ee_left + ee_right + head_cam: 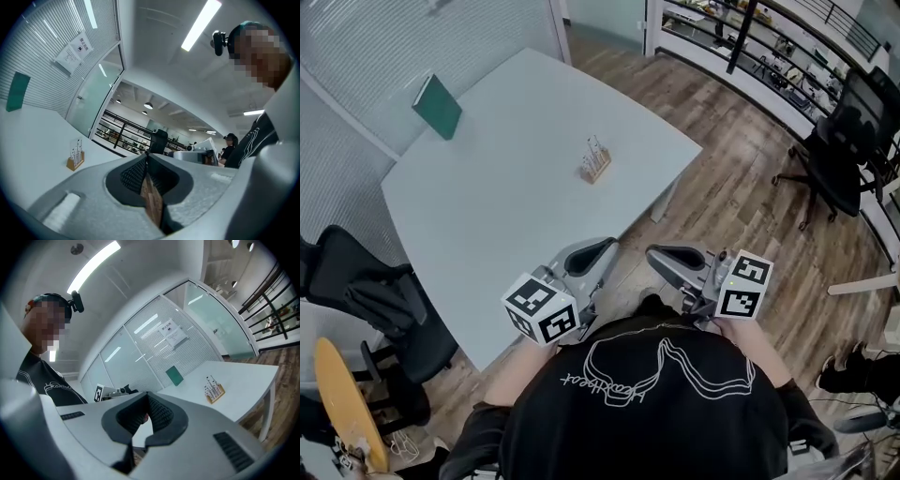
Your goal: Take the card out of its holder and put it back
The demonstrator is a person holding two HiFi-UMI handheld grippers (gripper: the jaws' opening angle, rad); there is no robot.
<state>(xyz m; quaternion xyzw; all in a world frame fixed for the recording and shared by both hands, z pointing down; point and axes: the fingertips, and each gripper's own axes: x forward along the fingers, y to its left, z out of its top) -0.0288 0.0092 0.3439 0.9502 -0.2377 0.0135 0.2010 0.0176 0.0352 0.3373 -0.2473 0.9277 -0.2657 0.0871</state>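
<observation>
A small wooden card holder with white cards upright in it stands on the grey table, right of its middle. It also shows in the left gripper view as the holder and in the right gripper view as the holder. Both grippers hang off the table's near edge, close to the person's chest and far from the holder. My left gripper is shut with nothing in it, its jaws meeting at the tip. My right gripper is likewise shut and empty.
A green book-like object leans at the table's far left corner by the glass wall. A black office chair stands on the wooden floor at the right. Another black chair and a yellow board are at the left.
</observation>
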